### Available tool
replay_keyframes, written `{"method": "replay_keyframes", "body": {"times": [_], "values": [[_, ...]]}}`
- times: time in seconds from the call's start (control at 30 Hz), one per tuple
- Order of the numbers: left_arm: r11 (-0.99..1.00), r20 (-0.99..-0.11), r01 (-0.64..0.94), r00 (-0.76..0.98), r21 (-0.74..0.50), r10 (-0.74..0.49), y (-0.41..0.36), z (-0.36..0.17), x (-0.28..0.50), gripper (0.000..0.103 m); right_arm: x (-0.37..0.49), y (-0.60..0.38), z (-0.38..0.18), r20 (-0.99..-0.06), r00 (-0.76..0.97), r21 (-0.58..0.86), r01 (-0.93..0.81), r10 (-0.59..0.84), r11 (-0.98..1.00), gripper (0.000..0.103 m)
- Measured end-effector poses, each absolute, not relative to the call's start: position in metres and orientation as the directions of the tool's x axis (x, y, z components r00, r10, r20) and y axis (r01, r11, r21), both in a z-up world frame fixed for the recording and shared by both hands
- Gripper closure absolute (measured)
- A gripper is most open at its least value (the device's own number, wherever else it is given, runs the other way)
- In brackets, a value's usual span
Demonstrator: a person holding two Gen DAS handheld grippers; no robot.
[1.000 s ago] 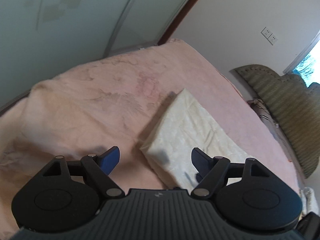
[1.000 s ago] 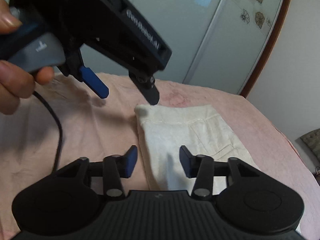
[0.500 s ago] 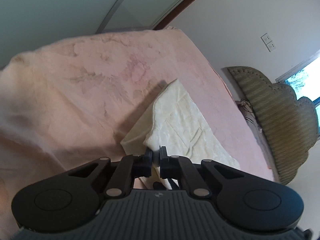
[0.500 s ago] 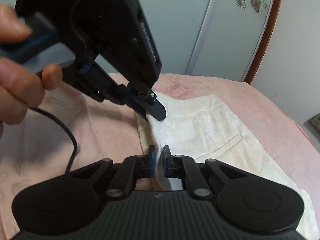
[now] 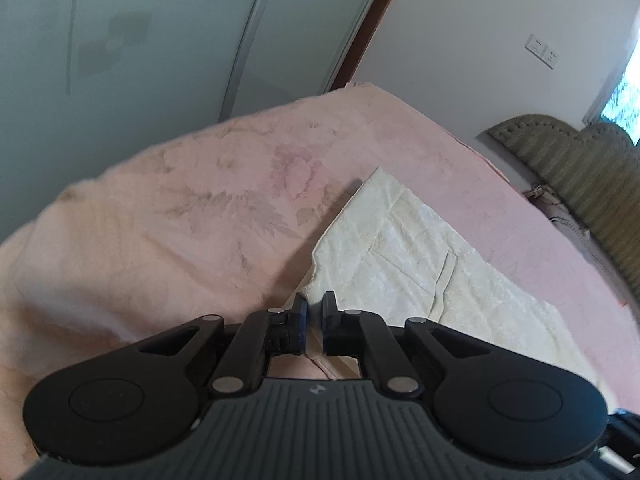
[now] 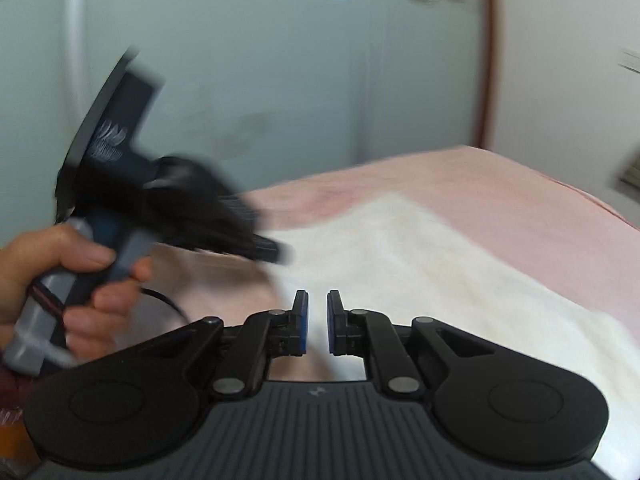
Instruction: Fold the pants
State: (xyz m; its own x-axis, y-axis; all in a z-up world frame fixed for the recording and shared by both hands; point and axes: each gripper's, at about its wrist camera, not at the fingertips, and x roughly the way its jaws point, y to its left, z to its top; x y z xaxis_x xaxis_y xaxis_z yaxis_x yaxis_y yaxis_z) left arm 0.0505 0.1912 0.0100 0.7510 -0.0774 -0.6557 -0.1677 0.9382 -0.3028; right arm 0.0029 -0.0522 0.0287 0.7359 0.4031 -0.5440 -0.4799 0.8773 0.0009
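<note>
Cream pants (image 5: 400,264) lie folded lengthwise on a pink bedspread (image 5: 180,220). In the left wrist view my left gripper (image 5: 314,312) is shut on the near edge of the pants, and the cloth rises from the bed into its pads. The right wrist view is blurred by motion. There my right gripper (image 6: 318,320) is shut with cream cloth of the pants (image 6: 420,264) between its blue pads. A hand (image 6: 60,272) holds the left gripper (image 6: 276,252) at the left, its tips on the same edge of the pants.
Pale sliding wardrobe doors (image 5: 160,40) stand behind the bed. An olive padded headboard (image 5: 580,168) and wall sockets (image 5: 542,50) are at the right. A black cable (image 6: 168,300) hangs from the left gripper's handle over the bedspread.
Both grippers went from open above the pants to shut on the near edge. The edge has lifted off the bed. The right view has swung and blurred.
</note>
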Motion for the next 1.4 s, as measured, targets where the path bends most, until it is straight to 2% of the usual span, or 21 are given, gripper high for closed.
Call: {"method": "replay_keyframes", "body": {"times": [0.07,0.17,0.27,0.33,0.43,0.53,0.57,0.67,0.77,0.83,0.9,1.0,1.07,1.13,1.23,1.33,1.4], "values": [[0.959,-0.643,-0.161,0.766,-0.232,-0.027,0.180,0.010,0.048,0.096,-0.004,-0.093,0.018,-0.580,0.757,-0.006,-0.372,0.300,0.928,0.093],[0.974,-0.638,-0.166,0.769,-0.157,0.028,0.169,0.005,0.048,0.095,-0.008,-0.146,-0.015,-0.701,0.669,0.119,-0.233,0.248,0.965,0.094],[0.979,-0.632,-0.170,0.773,-0.113,0.062,0.164,0.006,0.046,0.093,-0.044,-0.183,-0.012,-0.637,0.708,0.235,-0.198,0.305,0.951,0.093],[0.980,-0.633,-0.178,0.770,-0.091,0.081,0.160,0.009,0.047,0.093,-0.070,-0.217,0.003,-0.578,0.776,0.259,-0.121,0.254,0.958,0.093],[0.980,-0.633,-0.192,0.766,-0.058,0.112,0.153,0.009,0.050,0.093,-0.100,-0.288,0.011,-0.548,0.836,0.234,0.110,0.038,0.966,0.092],[0.978,-0.628,-0.206,0.764,-0.019,0.149,0.145,0.008,0.051,0.093,-0.131,-0.366,-0.006,-0.637,0.754,0.212,0.372,-0.161,0.904,0.091],[0.977,-0.628,-0.211,0.762,-0.007,0.160,0.143,0.008,0.051,0.093,-0.140,-0.382,-0.016,-0.675,0.716,0.190,0.398,-0.175,0.897,0.092],[0.972,-0.621,-0.234,0.757,0.030,0.201,0.139,0.011,0.051,0.085,-0.182,-0.401,-0.015,-0.632,0.765,0.235,0.343,-0.125,0.910,0.092],[0.960,-0.602,-0.266,0.755,0.083,0.261,0.131,0.019,0.049,0.071,-0.208,-0.424,-0.008,-0.553,0.806,0.298,0.428,-0.211,0.854,0.090],[0.955,-0.572,-0.269,0.767,0.124,0.291,0.122,0.025,0.046,0.070,-0.211,-0.448,-0.009,-0.556,0.806,0.342,0.444,-0.202,0.828,0.089],[0.953,-0.552,-0.258,0.777,0.159,0.303,0.111,0.033,0.041,0.068,-0.198,-0.461,-0.009,-0.587,0.781,0.283,0.445,-0.213,0.850,0.089],[0.952,-0.522,-0.241,0.797,0.190,0.305,0.088,0.045,0.035,0.058,-0.161,-0.476,-0.008,-0.648,0.724,0.148,0.425,-0.238,0.893,0.089],[0.963,-0.504,-0.202,0.821,0.179,0.266,0.069,0.052,0.032,0.054,-0.136,-0.489,-0.009,-0.659,0.725,0.160,0.395,-0.201,0.904,0.089],[0.974,-0.475,-0.122,0.857,0.193,0.202,0.039,0.057,0.031,0.039,-0.118,-0.502,-0.011,-0.665,0.727,0.173,0.372,-0.171,0.912,0.089],[0.966,-0.441,0.023,0.892,0.258,0.096,-0.016,0.055,0.031,0.030,-0.101,-0.529,-0.026,-0.708,0.661,0.108,0.450,-0.249,0.887,0.089],[0.946,-0.493,0.231,0.865,0.227,-0.093,-0.072,0.049,0.034,0.029,-0.112,-0.543,-0.017,-0.684,0.646,0.134,0.567,-0.338,0.813,0.086],[0.916,-0.559,0.359,0.803,0.177,-0.207,-0.109,0.040,0.039,0.029,-0.119,-0.525,-0.005,-0.641,0.712,0.164,0.490,-0.285,0.856,0.086]]}}
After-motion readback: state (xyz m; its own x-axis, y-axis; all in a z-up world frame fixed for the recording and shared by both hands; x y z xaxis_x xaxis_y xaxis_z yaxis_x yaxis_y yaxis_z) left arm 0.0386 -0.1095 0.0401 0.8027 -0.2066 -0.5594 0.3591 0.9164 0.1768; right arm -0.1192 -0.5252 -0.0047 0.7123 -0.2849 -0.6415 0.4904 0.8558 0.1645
